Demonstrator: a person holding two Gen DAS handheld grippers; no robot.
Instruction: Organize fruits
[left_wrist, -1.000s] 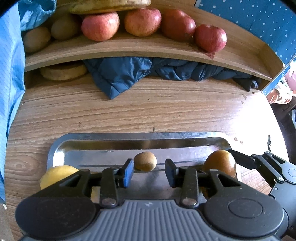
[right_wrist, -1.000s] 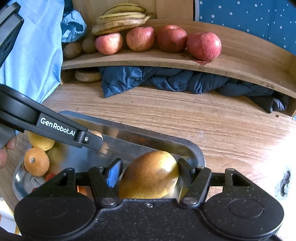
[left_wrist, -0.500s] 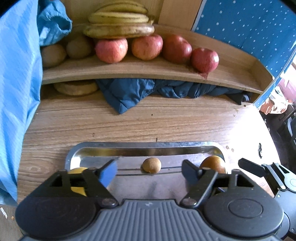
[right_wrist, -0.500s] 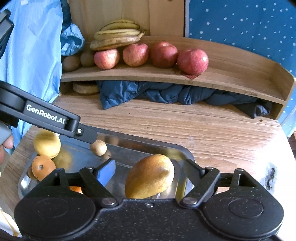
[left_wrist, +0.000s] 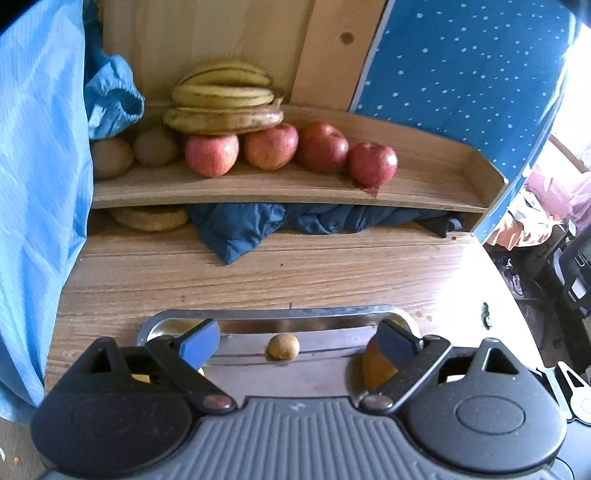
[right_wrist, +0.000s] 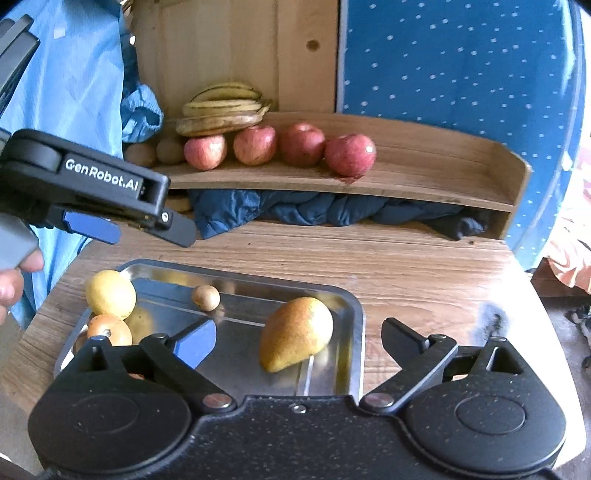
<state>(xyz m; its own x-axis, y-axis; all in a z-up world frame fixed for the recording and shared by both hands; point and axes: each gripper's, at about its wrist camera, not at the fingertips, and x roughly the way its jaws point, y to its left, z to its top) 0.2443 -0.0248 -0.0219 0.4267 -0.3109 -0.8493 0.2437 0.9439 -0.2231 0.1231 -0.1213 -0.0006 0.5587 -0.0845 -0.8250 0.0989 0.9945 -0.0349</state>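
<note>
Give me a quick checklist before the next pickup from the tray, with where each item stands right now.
1. Right claw open and holding nothing: ok, it has just been opening and the mango lies free on the tray.
2. Left claw open and holding nothing: ok, it has just been opening too.
3. Small brown fruit free to grasp: ok, it sits alone mid-tray.
4. Room on the shelf: ok, the stretch right of the apples is bare.
5. Claws apart from each other: ok, the left one hangs over the tray's far left corner in the right wrist view.
6. Fruit count at the tray's left end: cannot tell, the right claw hides part.
</note>
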